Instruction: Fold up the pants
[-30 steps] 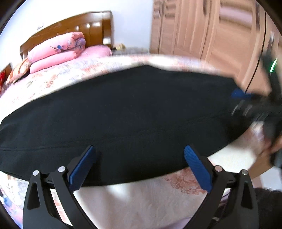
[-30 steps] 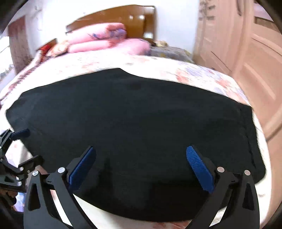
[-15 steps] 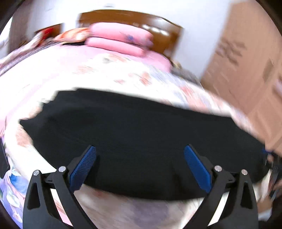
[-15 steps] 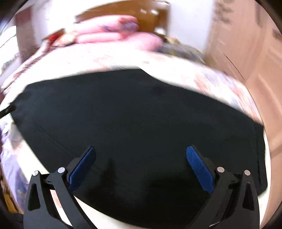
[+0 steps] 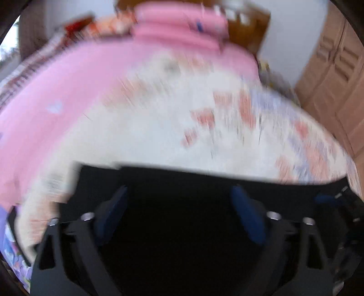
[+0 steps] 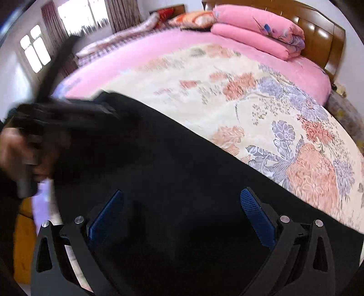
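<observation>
On the bed's floral bedspread (image 6: 284, 127), black pants (image 6: 182, 182) lie flat across the near edge.
Both the left tool (image 5: 179, 205) and the right tool (image 6: 182, 209) hang spread wide over the dark cloth, pinching nothing. Folded pink quilts (image 6: 257, 25) sit by the wooden headboard (image 6: 318, 29); a curtained window (image 6: 79, 16) lies far left, a wooden wardrobe (image 5: 336, 75) to the right. The left view is blurred.

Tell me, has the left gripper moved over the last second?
Yes. The left gripper has swung left and closer: the wardrobe slid to the right edge, and the black pants now fill only the bottom.
</observation>
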Demonstrator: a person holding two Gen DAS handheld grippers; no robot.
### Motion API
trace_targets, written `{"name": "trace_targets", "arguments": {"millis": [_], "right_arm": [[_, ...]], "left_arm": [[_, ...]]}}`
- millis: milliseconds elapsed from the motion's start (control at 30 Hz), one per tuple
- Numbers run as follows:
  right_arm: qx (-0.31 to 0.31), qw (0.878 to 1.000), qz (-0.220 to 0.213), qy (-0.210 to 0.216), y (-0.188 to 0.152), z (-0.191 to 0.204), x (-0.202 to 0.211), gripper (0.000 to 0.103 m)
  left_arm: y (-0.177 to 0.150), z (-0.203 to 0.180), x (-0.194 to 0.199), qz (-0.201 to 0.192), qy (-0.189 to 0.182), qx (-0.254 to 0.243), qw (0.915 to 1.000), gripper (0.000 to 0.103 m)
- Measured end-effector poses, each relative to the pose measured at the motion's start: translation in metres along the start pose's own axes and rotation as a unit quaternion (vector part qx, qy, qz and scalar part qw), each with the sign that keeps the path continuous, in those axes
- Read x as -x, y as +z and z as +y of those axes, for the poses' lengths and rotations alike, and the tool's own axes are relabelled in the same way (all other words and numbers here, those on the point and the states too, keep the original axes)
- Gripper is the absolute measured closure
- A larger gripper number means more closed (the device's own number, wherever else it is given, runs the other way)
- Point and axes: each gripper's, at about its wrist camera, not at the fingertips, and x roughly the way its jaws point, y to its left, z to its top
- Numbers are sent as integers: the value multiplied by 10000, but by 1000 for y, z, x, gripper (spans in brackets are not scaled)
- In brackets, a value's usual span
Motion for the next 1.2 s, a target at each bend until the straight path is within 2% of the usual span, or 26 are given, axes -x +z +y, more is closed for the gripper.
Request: {"name": "trace_targets", "arguments": {"millis": [33, 67, 133, 233, 267, 333, 400, 467, 567, 633, 733, 767, 800, 867, 967, 1100, 1200], "right_arm": [[-1, 10000, -88, 4, -3, 2, 1, 4], [44, 9997, -222, -28, -10, 8, 9, 4], [295, 9983, -507, 63, -15, 25, 23, 4], [1198, 9891, -663, 543, -7, 82, 28, 4], [1478, 9850, -637, 619, -7, 98, 27, 4], [2146, 9718, -574, 789, -7, 135, 18, 5], [2743, 9572, -487, 782, -13, 167, 8, 12], [3106, 9474, -316, 706, -15, 184, -3, 30], [3363, 9411, -86, 345, -16, 191, -22, 32], [3354, 9413, -96, 379, -13, 185, -27, 34], [2880, 9553, -176, 648, -8, 171, -22, 59], [2535, 9629, -227, 897, -2, 163, -19, 70], [2237, 9679, -243, 1120, 4, 156, -18, 73], [1817, 9713, -253, 1511, 11, 142, -13, 86], [1613, 9728, -250, 1642, 16, 137, -10, 86], [1468, 9735, -278, 1729, 18, 136, -7, 86], [1499, 9737, -325, 1683, 15, 138, -2, 86]], "left_arm": [[-5, 5, 26, -402, -72, 68, 9991, 15], [-15, 17, 66, -990, -256, 255, 9944, 6], [-45, 51, 118, -1599, -271, 756, 9839, 2], [-82, 102, 136, -1357, 15, 1700, 9760, 2], [-101, 120, 137, -1275, -73, 2128, 9687, 2], [-135, 138, 135, -940, -201, 2622, 9602, 2], [-156, 138, 136, -843, -132, 2708, 9589, 2], [-175, 132, 131, -699, -351, 2815, 9564, 2], [-183, 119, 117, -522, -685, 2875, 9539, 2], [-184, 108, 112, -474, -824, 2814, 9549, 2], [-183, 102, 107, -494, -1221, 2864, 9490, 2], [-185, 100, 105, -489, -1444, 2952, 9432, 2], [-186, 98, 101, -469, -1708, 3051, 9357, 2], [-186, 92, 95, -442, -2134, 3152, 9236, 2], [-177, 84, 85, -496, -2583, 3200, 9102, 2], [-149, 87, 58, -404, -2748, 3294, 9024, 2], [-125, 97, 26, -276, -2657, 3422, 9009, 2]]}}
